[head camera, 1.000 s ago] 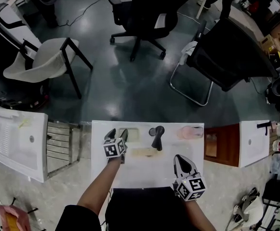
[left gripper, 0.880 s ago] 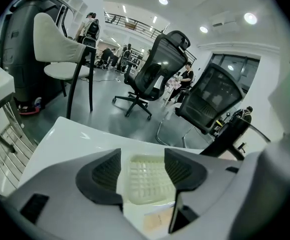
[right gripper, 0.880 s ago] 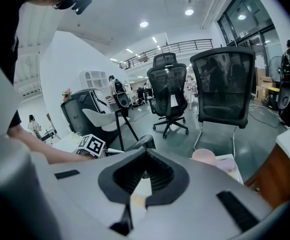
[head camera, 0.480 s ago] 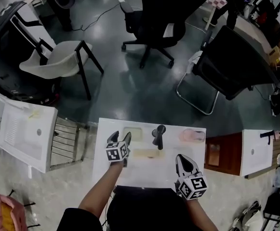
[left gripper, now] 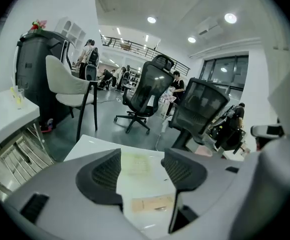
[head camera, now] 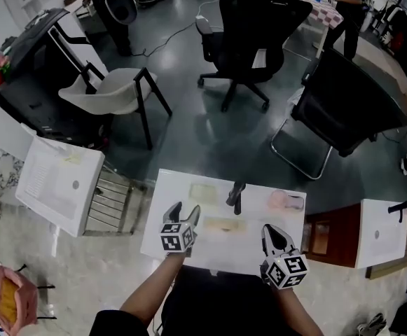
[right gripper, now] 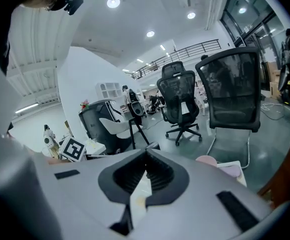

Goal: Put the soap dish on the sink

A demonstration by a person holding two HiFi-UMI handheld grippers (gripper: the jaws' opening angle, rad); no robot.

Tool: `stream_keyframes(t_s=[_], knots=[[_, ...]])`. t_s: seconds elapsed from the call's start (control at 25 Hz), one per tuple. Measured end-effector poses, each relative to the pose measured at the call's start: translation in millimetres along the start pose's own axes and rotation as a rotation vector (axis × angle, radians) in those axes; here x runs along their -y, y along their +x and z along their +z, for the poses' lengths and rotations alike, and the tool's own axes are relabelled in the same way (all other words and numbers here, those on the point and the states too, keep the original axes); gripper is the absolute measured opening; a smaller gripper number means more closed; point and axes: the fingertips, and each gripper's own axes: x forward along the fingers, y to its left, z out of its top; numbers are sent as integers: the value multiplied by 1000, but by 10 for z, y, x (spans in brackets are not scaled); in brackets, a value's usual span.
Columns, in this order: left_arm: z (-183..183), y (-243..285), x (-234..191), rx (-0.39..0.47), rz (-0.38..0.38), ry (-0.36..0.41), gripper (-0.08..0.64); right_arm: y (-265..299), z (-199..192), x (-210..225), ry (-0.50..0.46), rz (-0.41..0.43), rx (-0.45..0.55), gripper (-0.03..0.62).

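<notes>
Since the soap dish seems already flat on the sink, left of the tap, the left gripper, jaws spread and empty, should retreat straight, clear of it. The right gripper waits with jaws pressed together.

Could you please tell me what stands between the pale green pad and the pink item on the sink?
The black faucet stands between the pad and the pink item; the head view shows it.

pink soap dish, flat, far right on white sink
</notes>
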Motion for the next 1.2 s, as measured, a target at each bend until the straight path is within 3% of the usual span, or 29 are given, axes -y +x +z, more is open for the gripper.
stream_keyframes(t_s=[0.2, 0.48, 0.64, 0.8, 1.0, 1.2], knots=[[40, -405, 402, 68, 1, 33, 250, -114, -12, 59, -53, 46, 8, -2], [-168, -1124, 849, 143, 55, 14, 249, -77, -357, 125, -47, 134, -45, -2], [-258, -1433, 992, 184, 60, 13, 249, -154, -360, 24, -69, 150, -34, -2], [-256, -1724, 974, 235, 49, -2, 212, -337, -367, -189, -78, 142, -5, -2], [-164, -1982, 975, 277, 1, 78, 143, -541, -454, -431, -114, 101, 7, -2], [-106, -2434, 744, 322, -48, 154, 56, -723, -477, -959, -124, 27, 47, -2]])
